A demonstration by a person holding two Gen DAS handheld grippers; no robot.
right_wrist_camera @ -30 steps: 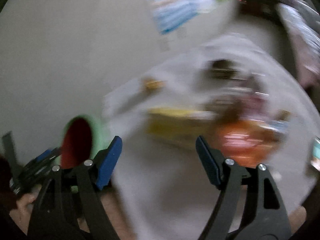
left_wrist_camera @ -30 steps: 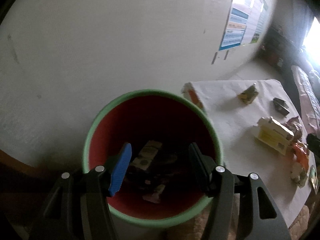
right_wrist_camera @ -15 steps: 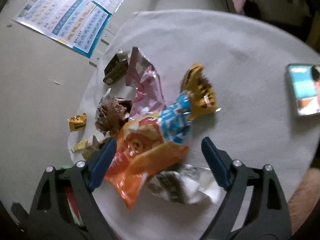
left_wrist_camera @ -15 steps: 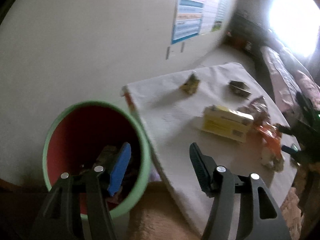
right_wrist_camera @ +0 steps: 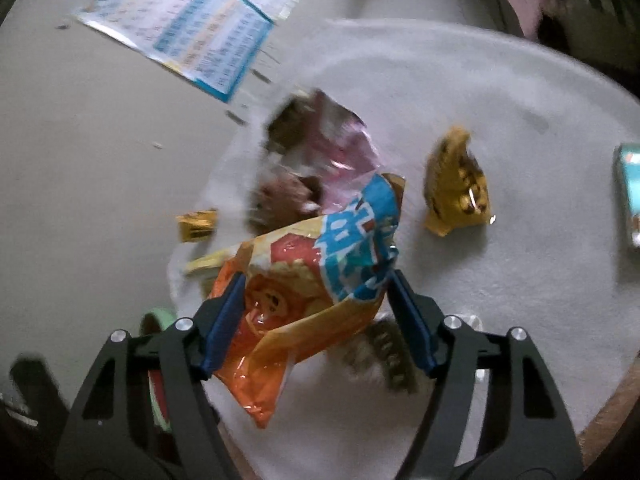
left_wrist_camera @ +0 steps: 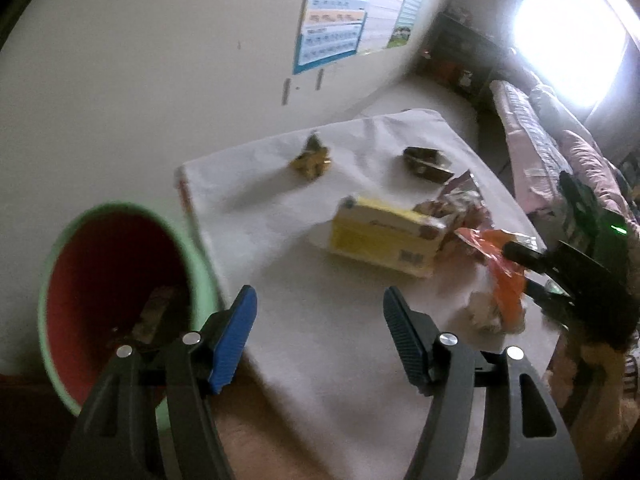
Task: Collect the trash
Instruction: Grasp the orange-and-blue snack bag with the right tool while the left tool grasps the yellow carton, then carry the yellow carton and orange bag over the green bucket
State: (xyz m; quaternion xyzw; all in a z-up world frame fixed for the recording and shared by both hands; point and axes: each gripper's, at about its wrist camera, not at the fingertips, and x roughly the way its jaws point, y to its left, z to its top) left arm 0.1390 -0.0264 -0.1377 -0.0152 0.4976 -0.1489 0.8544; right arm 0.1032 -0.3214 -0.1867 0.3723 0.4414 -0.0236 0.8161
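far left, bin (left_wrist_camera: 120, 288): red inside, green rim, wrappers in the bottom, sits just off the table (left_wrist_camera: 320, 320) edge
left gripper (left_wrist_camera: 320, 334): jaws apart, nothing between them, over bare cloth
table middle: yellow box (left_wrist_camera: 380, 240), small wrappers behind it
right gripper (right_wrist_camera: 314, 320): jaws closing, pads on both sides of the orange chip bag (right_wrist_camera: 296, 300), looks pinched
far right: phone (right_wrist_camera: 630, 196) lying flat

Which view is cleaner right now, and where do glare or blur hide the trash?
Left wrist view: the window blows out the top right, and the yellow box is slightly soft. Right wrist view: motion blur smears the pink wrapper, while the orange snack bag stays readable.
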